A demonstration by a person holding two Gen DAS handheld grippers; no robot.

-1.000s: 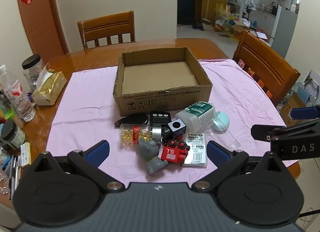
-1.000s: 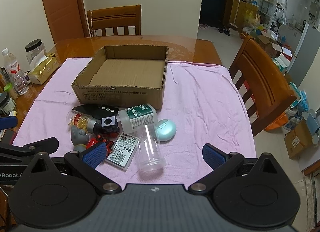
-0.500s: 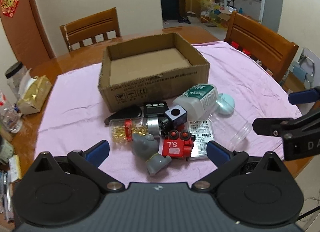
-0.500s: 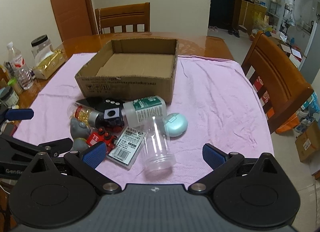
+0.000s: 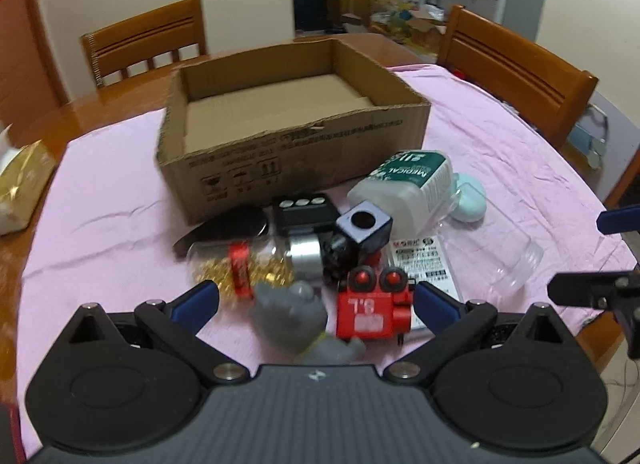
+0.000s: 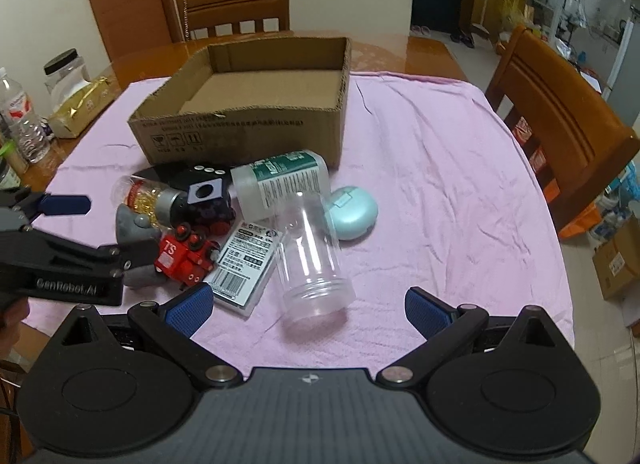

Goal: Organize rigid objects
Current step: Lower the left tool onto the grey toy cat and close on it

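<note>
**Both claws released over the pile in front of the box**

The table (image 6: pixel 424 51) carries a pink cloth (image 6: pixel 432 191). On it the open box (image 5: pixel 296 155) stands at 12 o'clock from the pile, its floor bare. Just in front of it lies the clutter, pieces touching one another. A white bottle (image 5: pixel 404 191) with a green label lies on its side at 1 o'clock, with a clear jar (image 6: pixel 310 260) on its side at 4 o'clock and a mint case (image 6: pixel 352 211) beside both. A jar of gold beads (image 5: pixel 244 260) lies at 9 o'clock, a grey toy (image 5: pixel 292 312) at 6 o'clock, touching a red toy (image 5: pixel 372 304). A flat card pack (image 6: pixel 244 260) lies under the clear jar's edge.

The left claw (image 5: pixel 316 300) is released, jaws wide, the grey and red toys between them. The right claw (image 6: pixel 308 308) is likewise released, straddling the clear jar's mouth.
</note>
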